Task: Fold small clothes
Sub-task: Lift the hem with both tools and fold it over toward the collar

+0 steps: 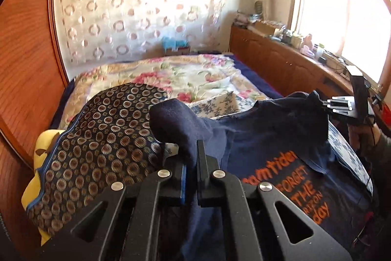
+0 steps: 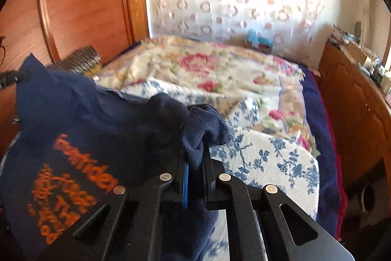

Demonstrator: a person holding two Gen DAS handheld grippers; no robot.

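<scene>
Black linkage arms of the left gripper [image 1: 193,158] fill the 6 o'clock region of the left wrist view. Its fingers [image 1: 200,155] are closed flat on a fold of the navy T-shirt [image 1: 256,138], and the pinched cloth bulges up past the fingertips toward 12 o'clock.

At 9 o'clock of that gripper lies a dark patterned cushion [image 1: 97,138] with gold rings, resting on a yellow item [image 1: 41,148]. At 12 o'clock the floral bedspread [image 1: 171,72] covers the bed, with a sheer patterned curtain [image 1: 136,6] behind it. At 3 o'clock the T-shirt spreads across the bed with its orange lettering [image 1: 300,187] facing up. Its far corner is raised and clamped in the right gripper [image 1: 325,105], which a hand [image 1: 359,136] holds. A wooden cabinet [image 1: 281,60] with clutter on top runs beneath the window [image 1: 342,16].

In the right wrist view the T-shirt [image 2: 73,114] occupies 9 o'clock, its lettering [image 2: 73,187] blurred. At 6 o'clock the right gripper [image 2: 195,158] is closed, its fingers [image 2: 207,163] pressed on a bunched navy corner of the T-shirt. At 3 o'clock a blue-and-white floral cloth [image 2: 268,158] lies on the bed [image 2: 315,102], near the wooden cabinet [image 2: 354,94].
</scene>
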